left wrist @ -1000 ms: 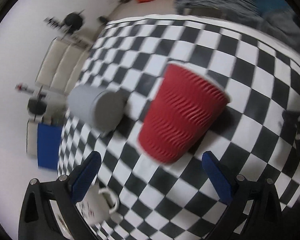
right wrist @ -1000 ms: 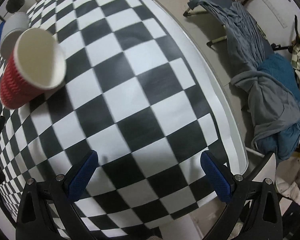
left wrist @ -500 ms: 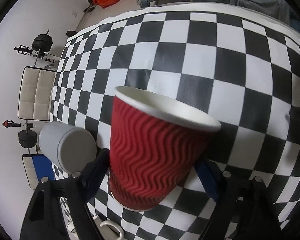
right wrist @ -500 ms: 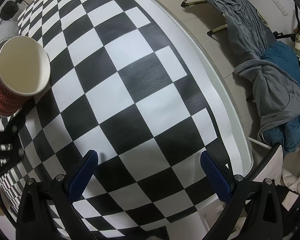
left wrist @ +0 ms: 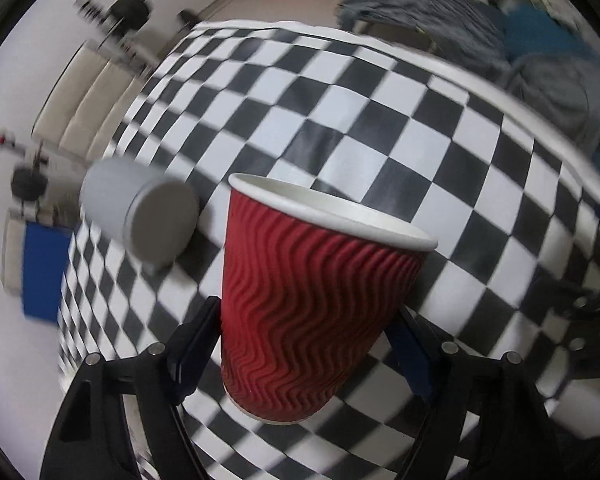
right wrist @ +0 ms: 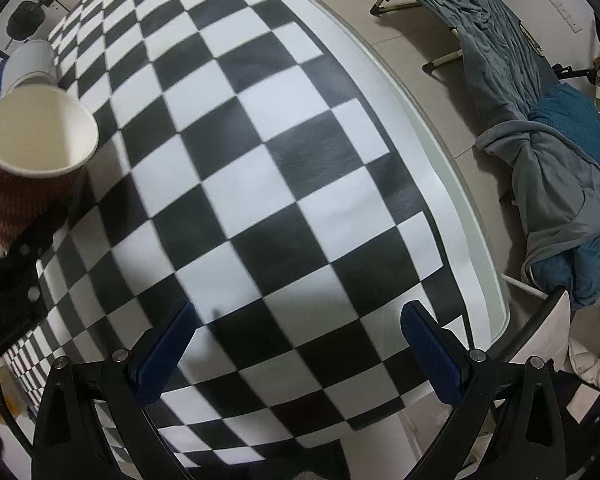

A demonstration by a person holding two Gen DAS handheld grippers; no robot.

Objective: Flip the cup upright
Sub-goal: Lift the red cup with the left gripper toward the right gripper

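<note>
Your left gripper is clamped on the lower wall of the red ripple-wall paper cup, which is mouth-up but leaning, seemingly just above the checkered tablecloth. Level your wrist until the white rim sits flat, then lower straight down so the whole base lands at once; squeeze lightly, since paper walls likely buckle. Keep clear of the grey cup lying on its side near the left. Your right gripper hangs spread wide and empty over the table; leave it there.
</note>
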